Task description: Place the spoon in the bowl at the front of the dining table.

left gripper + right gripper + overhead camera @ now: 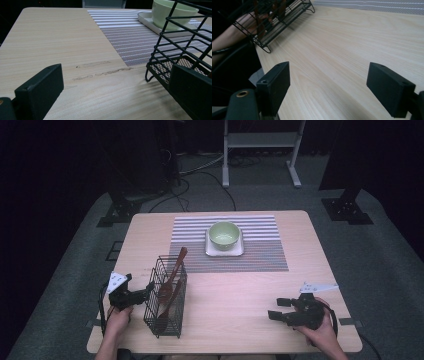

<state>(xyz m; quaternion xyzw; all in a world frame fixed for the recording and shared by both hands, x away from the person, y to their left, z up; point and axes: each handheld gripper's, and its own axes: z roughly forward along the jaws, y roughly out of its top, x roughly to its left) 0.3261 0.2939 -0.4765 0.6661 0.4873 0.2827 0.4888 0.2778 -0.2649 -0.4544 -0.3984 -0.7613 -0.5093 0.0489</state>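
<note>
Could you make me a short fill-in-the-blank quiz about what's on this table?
1. The green bowl sits on a white ____.
2. The wooden spoons stand inside a black wire ____.
3. The tray rests on a ____ placemat.
4. The right tongs have their jaws ____, nothing between them.

Missing words: tray; basket; striped; open

On your light wooden worktop (240, 290) lies a grey-and-white striped woven placemat (260, 250), towards the far edge. A white square tray (224, 251) sits on the mat, and a pale green ceramic bowl (224, 235) stands in it. Beyond the worktop, a white metal stand (262, 142) rests on grey carpet (380, 260).
</note>
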